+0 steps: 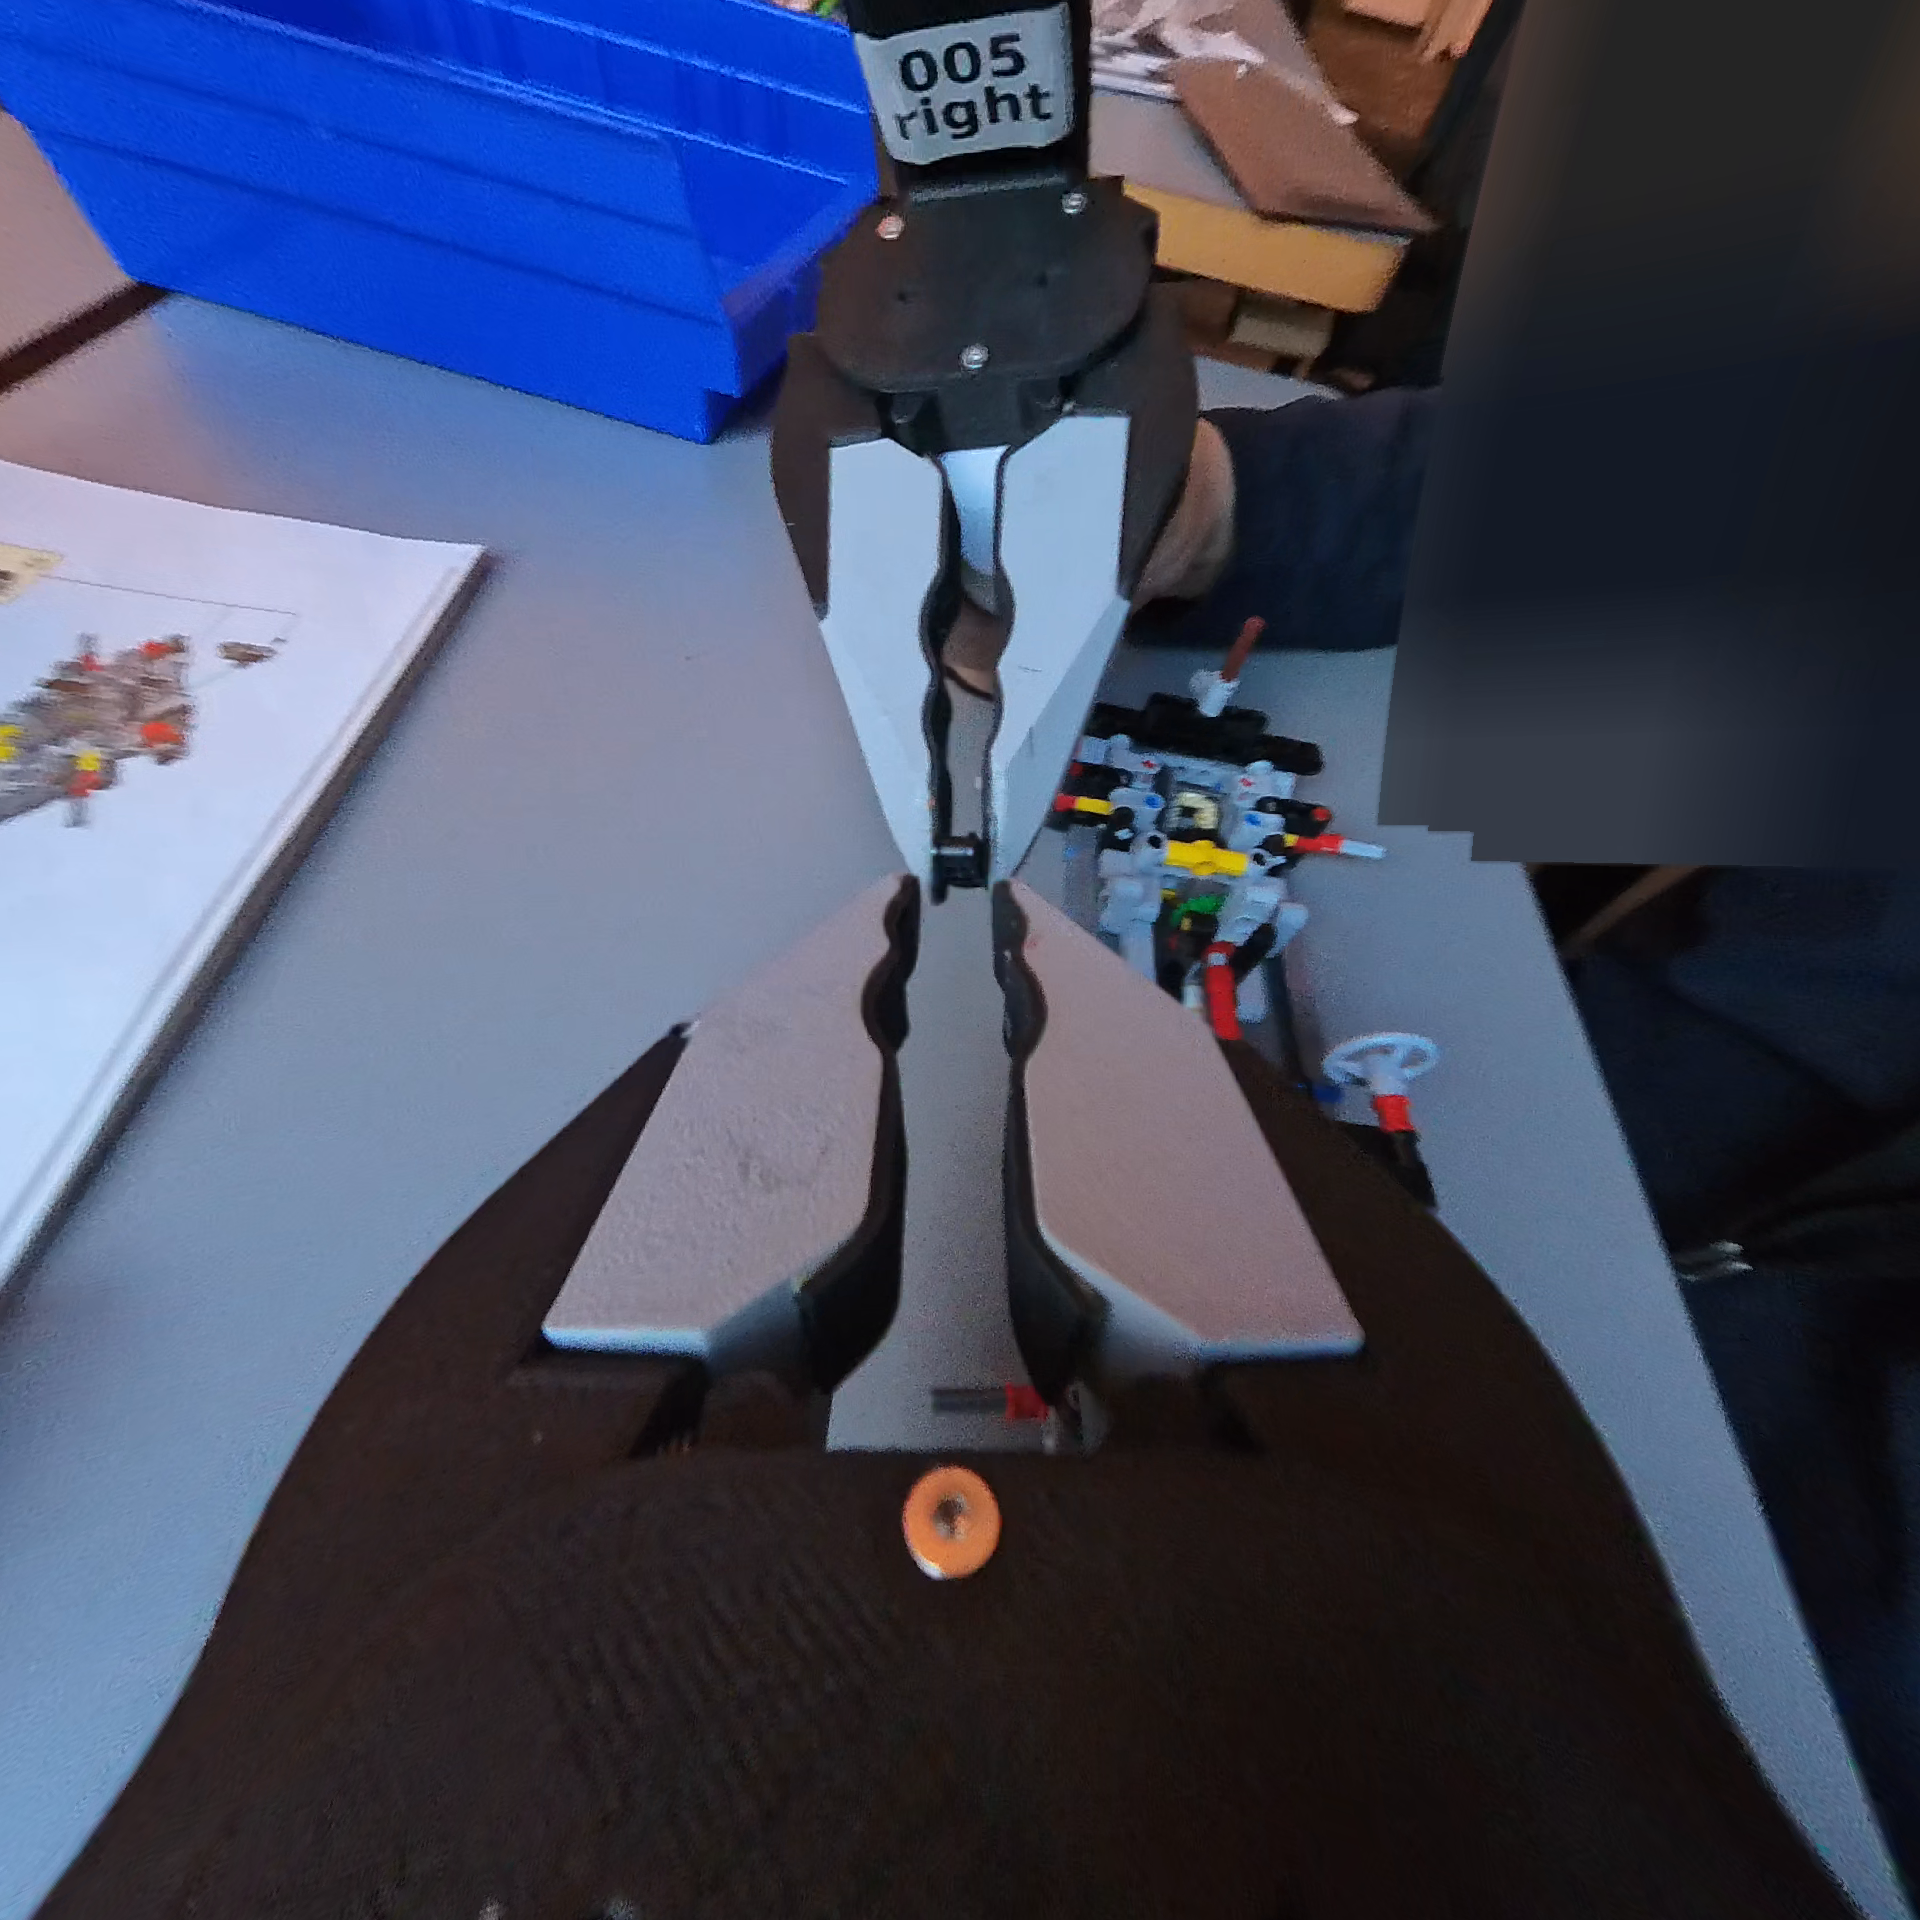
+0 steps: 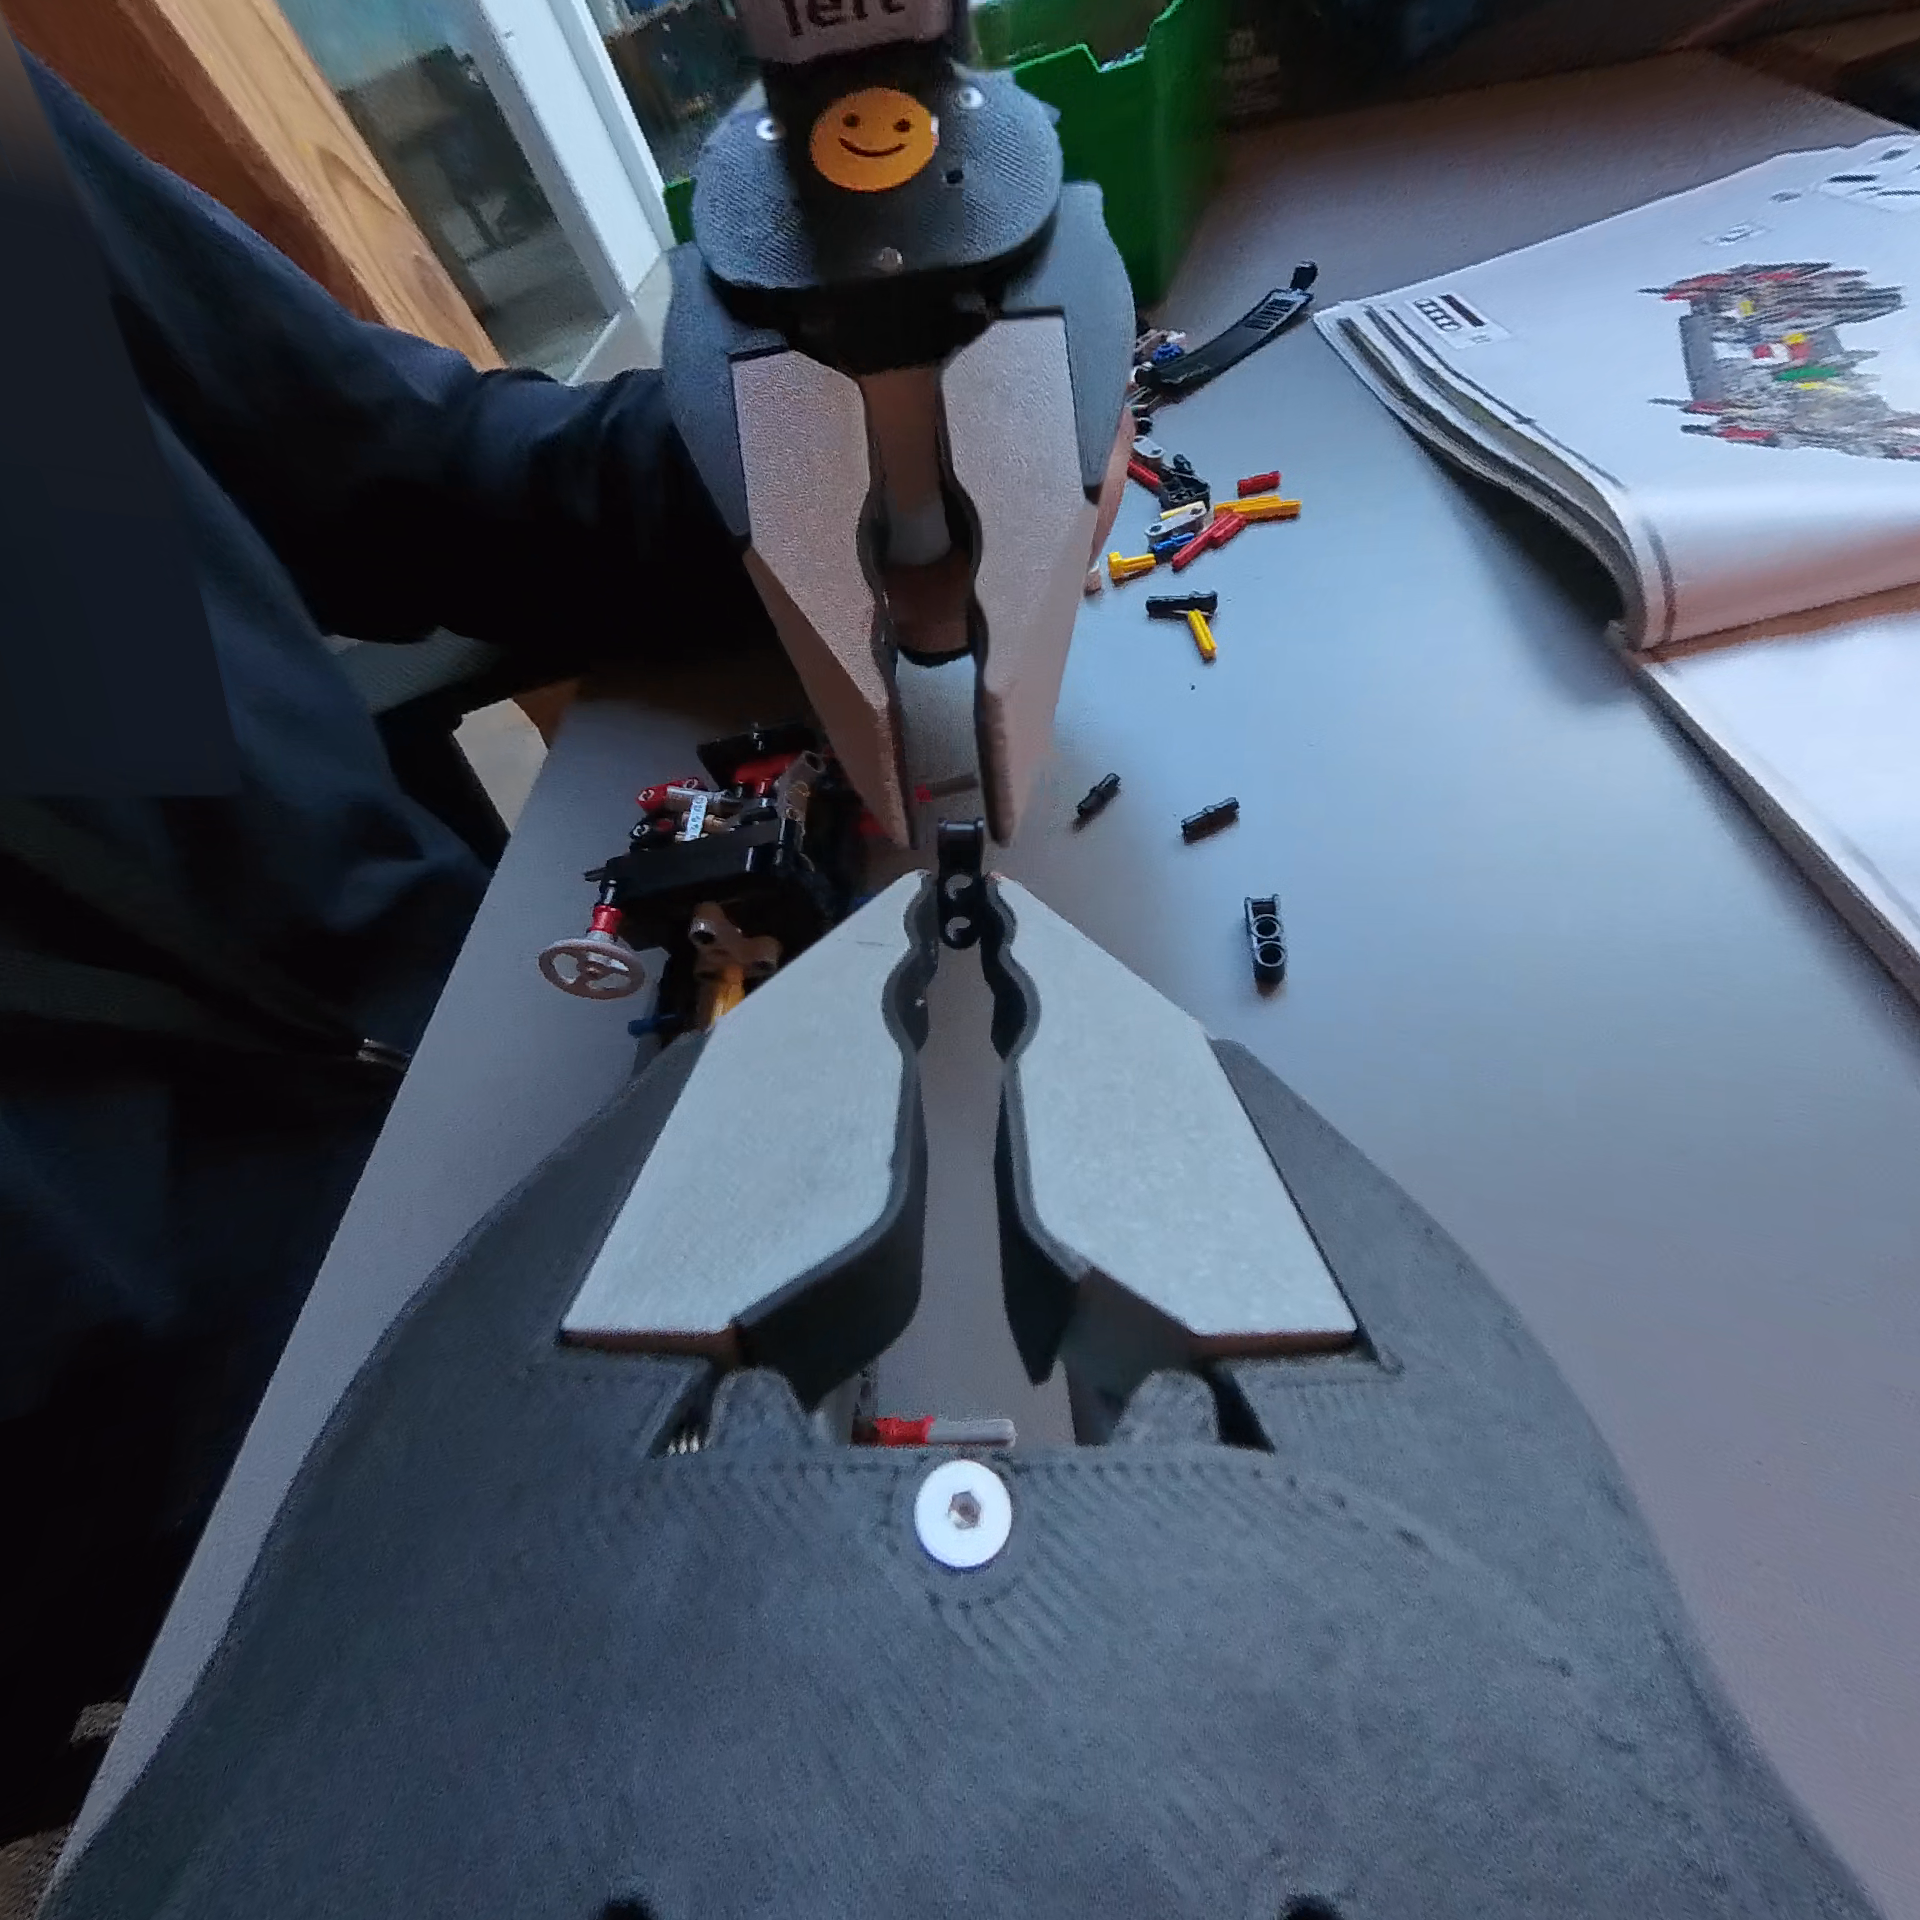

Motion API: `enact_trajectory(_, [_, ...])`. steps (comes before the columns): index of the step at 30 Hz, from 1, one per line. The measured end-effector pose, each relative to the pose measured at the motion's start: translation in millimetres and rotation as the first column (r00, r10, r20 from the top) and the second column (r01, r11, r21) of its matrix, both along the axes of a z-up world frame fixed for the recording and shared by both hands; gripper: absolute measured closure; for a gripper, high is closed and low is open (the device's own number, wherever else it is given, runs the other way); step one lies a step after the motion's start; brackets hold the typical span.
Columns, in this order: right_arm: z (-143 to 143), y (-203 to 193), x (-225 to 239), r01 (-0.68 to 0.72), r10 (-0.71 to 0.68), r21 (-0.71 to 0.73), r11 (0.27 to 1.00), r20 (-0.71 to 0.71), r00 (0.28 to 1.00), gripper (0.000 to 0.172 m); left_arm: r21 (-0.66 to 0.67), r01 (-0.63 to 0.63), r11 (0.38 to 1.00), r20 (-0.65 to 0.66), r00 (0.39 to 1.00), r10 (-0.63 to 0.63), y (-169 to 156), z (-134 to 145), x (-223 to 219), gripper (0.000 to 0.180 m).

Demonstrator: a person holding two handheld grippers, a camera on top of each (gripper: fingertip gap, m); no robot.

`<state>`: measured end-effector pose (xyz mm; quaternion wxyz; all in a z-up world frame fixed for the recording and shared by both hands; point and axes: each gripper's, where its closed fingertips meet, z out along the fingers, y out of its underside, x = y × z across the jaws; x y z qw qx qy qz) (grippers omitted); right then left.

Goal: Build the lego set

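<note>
Fingers meet tip to tip over a small black connector

Fingers of the right gripper [image 2: 958,899] are nearly closed and pinch a small black holed connector piece [image 2: 960,891] at their tips; its upper end sticks out toward the opposing left gripper [image 1: 954,883]. That gripper's fingers stand slightly apart with bare grey surface [image 1: 540,831] showing between them; seen from the right wrist view, the piece's end sits between their tips, and whether they touch it cannot be told.

Going left to right in the left wrist view: an open instruction booklet [image 1: 208,727] lies at the left edge, a blue plastic bin [image 1: 416,208] stands behind it, the two grippers meet in the middle, and a partly built brick model [image 1: 1195,831] in black, grey, yellow and red rests just right of the tips, with a small white wheel [image 1: 1380,1060] on a red stem near it. A dark sleeve [image 1: 1309,520] reaches in behind the model.

In the right wrist view the model is on the left by the surface's edge, while loose pins and connectors [image 2: 1205,520] in yellow, red and black lie scattered to the right. A black two-hole connector [image 2: 1264,935] lies alone, well apart from the tips. A green bin [image 2: 1122,135] stands at the far end.
</note>
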<state>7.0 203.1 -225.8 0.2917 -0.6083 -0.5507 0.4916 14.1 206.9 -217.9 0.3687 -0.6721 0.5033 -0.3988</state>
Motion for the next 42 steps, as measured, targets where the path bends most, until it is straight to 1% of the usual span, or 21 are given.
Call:
enact_trajectory(3, [0, -4, -1, -0.015, 0.015, 0.016, 1.000, 0.001, 1.000, 0.167, -0.080, 0.031, 0.996, 0.025, 0.999, -0.029, -6, -1, 3, 0.169])
enact_trajectory(7, [0, -9, -4, -0.036, 0.036, 0.033, 0.999, 0.000, 0.999, 0.167, -0.115, 0.042, 0.992, 0.063, 0.997, -0.034, -8, 3, 4, 0.175])
enact_trajectory(12, [-2, -5, -5, -0.007, 0.007, 0.026, 1.000, -0.005, 1.000, 0.167, -0.155, 0.020, 0.988, 0.064, 0.998, -0.010, -5, 3, 4, 0.175])
enact_trajectory(14, [-12, 0, -4, 0.022, -0.026, 0.068, 0.997, 0.060, 0.998, 0.163, -0.166, -0.025, 0.986, 0.010, 1.000, 0.027, 0, -4, 2, 0.175])
enact_trajectory(15, [-18, 3, -4, 0.035, -0.045, 0.103, 0.994, 0.096, 0.994, 0.160, -0.158, -0.054, 0.986, -0.048, 0.998, 0.047, 3, -12, 0, 0.175])
enact_trajectory(17, [-21, 7, -4, 0.054, -0.072, 0.157, 0.986, 0.110, 0.991, 0.159, -0.130, -0.088, 0.988, -0.157, 0.985, 0.067, 6, -29, -5, 0.175])
enact_trajectory(20, [-25, 5, -6, 0.043, -0.062, 0.150, 0.988, 0.123, 0.990, 0.157, -0.154, -0.082, 0.985, -0.168, 0.984, 0.056, 2, -34, -1, 0.175])
enact_trajectory(22, [-28, 6, -6, 0.045, -0.065, 0.152, 0.987, 0.131, 0.989, 0.159, -0.137, -0.092, 0.986, -0.187, 0.980, 0.065, 3, -35, -1, 0.174])
enact_trajectory(29, [-22, 6, -4, 0.043, -0.057, 0.137, 0.990, 0.106, 0.993, 0.160, -0.163, -0.092, 0.982, -0.144, 0.987, 0.069, 3, -29, 1, 0.175])
enact_trajectory(30, [-23, 5, -3, 0.038, -0.054, 0.140, 0.989, 0.111, 0.992, 0.165, -0.166, -0.094, 0.982, -0.141, 0.988, 0.070, 3, -29, 1, 0.175])
enact_trajectory(33, [-24, 6, -3, 0.039, -0.056, 0.145, 0.989, 0.115, 0.992, 0.169, -0.169, -0.095, 0.981, -0.134, 0.988, 0.073, 4, -28, 1, 0.175])
enact_trajectory(36, [-24, 5, -4, 0.037, -0.049, 0.114, 0.993, 0.108, 0.993, 0.170, -0.172, -0.100, 0.980, -0.122, 0.989, 0.079, 4, -26, 1, 0.175])
enact_trajectory(38, [-22, 3, -5, 0.029, -0.037, 0.092, 0.995, 0.091, 0.995, 0.168, -0.186, -0.096, 0.978, -0.088, 0.993, 0.081, 4, -20, 3, 0.175])
enact_trajectory(42, [-21, 4, -5, 0.036, -0.043, 0.077, 0.996, 0.087, 0.995, 0.165, -0.208, -0.094, 0.973, -0.067, 0.994, 0.082, 4, -18, 4, 0.175])
